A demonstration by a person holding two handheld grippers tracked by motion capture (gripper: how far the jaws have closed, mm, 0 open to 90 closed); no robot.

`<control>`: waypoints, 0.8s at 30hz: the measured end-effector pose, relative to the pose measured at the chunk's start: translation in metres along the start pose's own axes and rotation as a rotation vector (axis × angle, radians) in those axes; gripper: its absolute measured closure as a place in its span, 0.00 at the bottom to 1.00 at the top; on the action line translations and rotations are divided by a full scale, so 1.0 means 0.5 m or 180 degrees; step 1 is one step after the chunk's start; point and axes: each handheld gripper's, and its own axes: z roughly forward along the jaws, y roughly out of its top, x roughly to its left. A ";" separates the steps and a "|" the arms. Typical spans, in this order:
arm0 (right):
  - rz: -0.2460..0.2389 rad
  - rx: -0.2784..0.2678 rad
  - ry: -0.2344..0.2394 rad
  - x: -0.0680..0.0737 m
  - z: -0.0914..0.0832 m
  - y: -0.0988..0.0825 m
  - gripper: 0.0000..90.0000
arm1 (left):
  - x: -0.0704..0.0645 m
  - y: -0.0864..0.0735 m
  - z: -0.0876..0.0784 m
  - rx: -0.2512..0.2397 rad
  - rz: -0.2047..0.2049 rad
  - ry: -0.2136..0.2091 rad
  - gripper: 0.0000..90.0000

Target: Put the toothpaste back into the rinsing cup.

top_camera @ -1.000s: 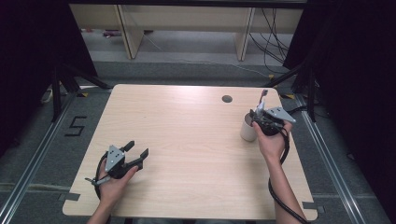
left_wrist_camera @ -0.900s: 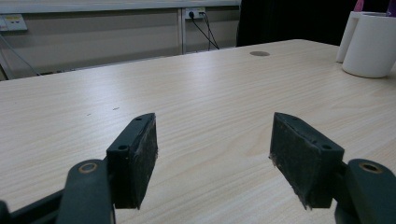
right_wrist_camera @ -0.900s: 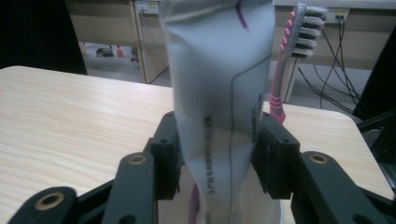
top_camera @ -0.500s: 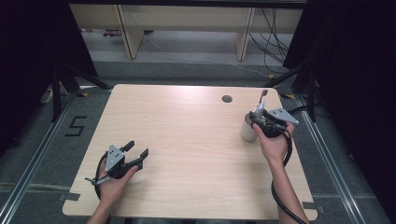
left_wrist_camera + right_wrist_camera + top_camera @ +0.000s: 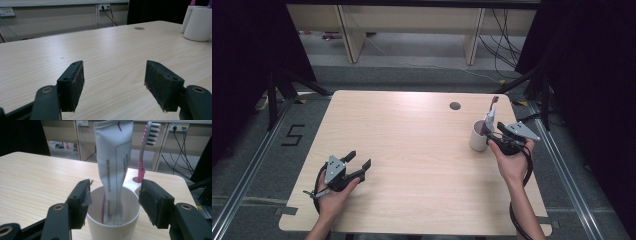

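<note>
In the high view, the white cup [image 5: 478, 136] stood at the right side of the frame on the wooden table [image 5: 412, 150], a little below the round hole [image 5: 455, 106] in the table top. A toothpaste tube [image 5: 488, 121] and a pink toothbrush [image 5: 494, 102] rose from the cup. The right gripper [image 5: 493, 136] was just beside the cup, on its right in the frame, held by the person's right hand [image 5: 512, 162].

In the right gripper view, the cup [image 5: 113, 220] was in the lower middle of the frame, between the two black jaws. The jaws had just been opening and stood wide, one on each side of the cup's rim, and the pads did not press on it. The tube [image 5: 115, 170] stood upright inside the cup, with its flat end at the top. The toothbrush [image 5: 145, 152] stood behind it, in a small holder at the far side of the cup.

The left gripper [image 5: 357, 165] lay low at the lower left of the high view, in the left hand [image 5: 332, 192], well apart from the cup. In the left gripper view, its jaws were wide apart above the bare table [image 5: 100, 50], with nothing between them. The cup [image 5: 198, 23] appeared at the upper right corner of that frame.
</note>
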 end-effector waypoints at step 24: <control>0.0039 0.0161 0.0011 -0.003 -0.075 -0.071 0.45 | 0.000 0.000 -0.001 -0.0001 0.0004 -0.0002 0.35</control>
